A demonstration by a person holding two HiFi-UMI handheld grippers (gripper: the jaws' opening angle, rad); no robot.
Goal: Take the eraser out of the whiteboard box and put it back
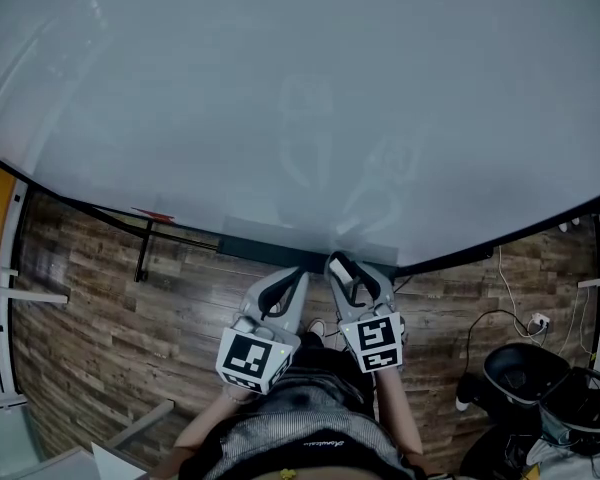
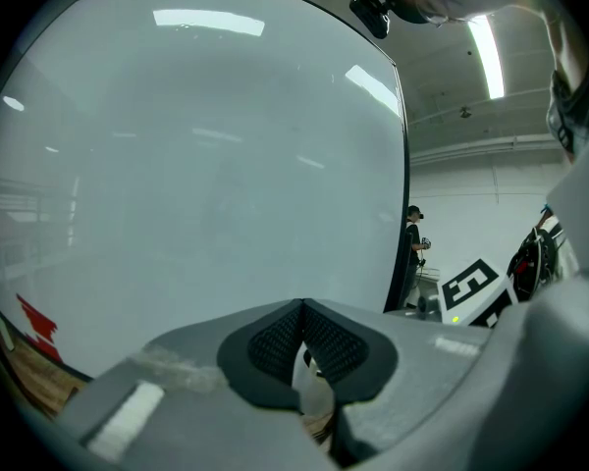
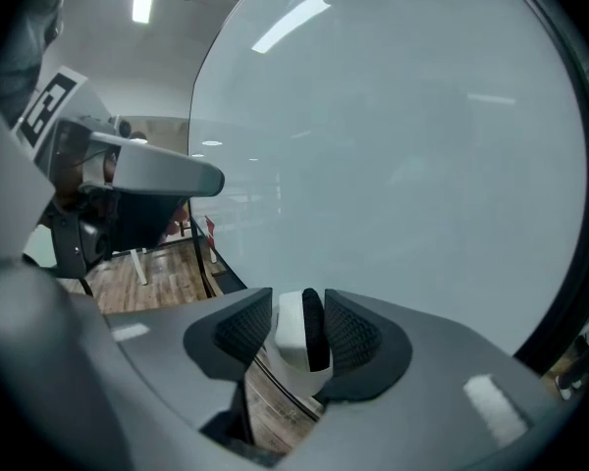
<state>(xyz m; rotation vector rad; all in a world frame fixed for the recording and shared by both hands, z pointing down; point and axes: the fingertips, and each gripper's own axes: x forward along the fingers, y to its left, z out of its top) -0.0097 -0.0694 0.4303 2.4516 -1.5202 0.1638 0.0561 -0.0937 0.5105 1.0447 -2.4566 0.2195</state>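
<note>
The eraser (image 3: 299, 330), white on one side and black on the other, stands on edge between the jaws of my right gripper (image 3: 300, 307). Those jaws stand open: a thin gap shows between the white side and the left pad, while the black side lies against the right pad. In the head view the eraser (image 1: 341, 270) and right gripper (image 1: 346, 266) are at the grey whiteboard box (image 1: 270, 236) on the board's lower edge. My left gripper (image 1: 298, 274) hovers just left of it, shut and empty, its pads meeting at the tips (image 2: 301, 307).
A large whiteboard (image 1: 300, 98) fills the view ahead. Its black stand leg (image 1: 143, 251) and a red item (image 1: 152, 213) are at the left. Wooden floor lies below, with a black bin (image 1: 525, 368) and cables (image 1: 510, 313) at the right. A person (image 2: 413, 248) stands far off.
</note>
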